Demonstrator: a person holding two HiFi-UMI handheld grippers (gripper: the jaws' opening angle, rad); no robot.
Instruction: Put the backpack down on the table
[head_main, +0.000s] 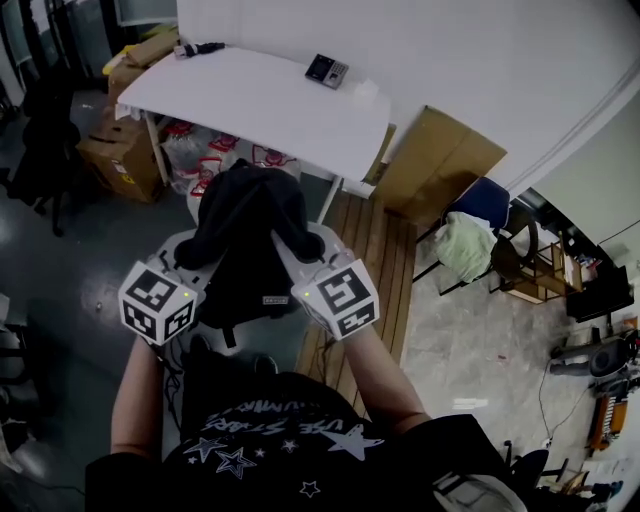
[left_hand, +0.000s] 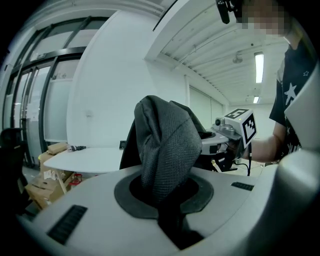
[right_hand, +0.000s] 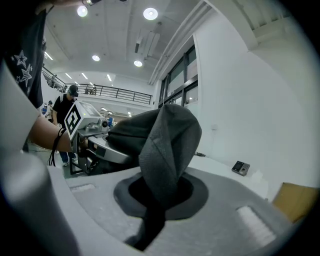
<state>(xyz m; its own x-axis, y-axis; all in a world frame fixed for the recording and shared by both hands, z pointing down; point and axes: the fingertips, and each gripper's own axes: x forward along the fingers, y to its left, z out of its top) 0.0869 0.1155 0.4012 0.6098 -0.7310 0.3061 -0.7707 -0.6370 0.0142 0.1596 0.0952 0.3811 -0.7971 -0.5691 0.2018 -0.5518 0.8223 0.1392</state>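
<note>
The left gripper (left_hand: 165, 192) and the right gripper (right_hand: 157, 192) are each clenching their fingers on grey fabric of the one backpack (head_main: 245, 235). The backpack is hanging near the near edge of the one white surface (head_main: 250, 105), apparently not resting on it. Lowering and releasing are remaining. One small dark device (head_main: 326, 70) is lying on the surface.

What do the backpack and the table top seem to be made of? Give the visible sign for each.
The backpack: dark matte woven fabric; fine weave grain shows and it folds limply. The table top: smooth white, perhaps laminate or painted board; even, no grain visible.
</note>
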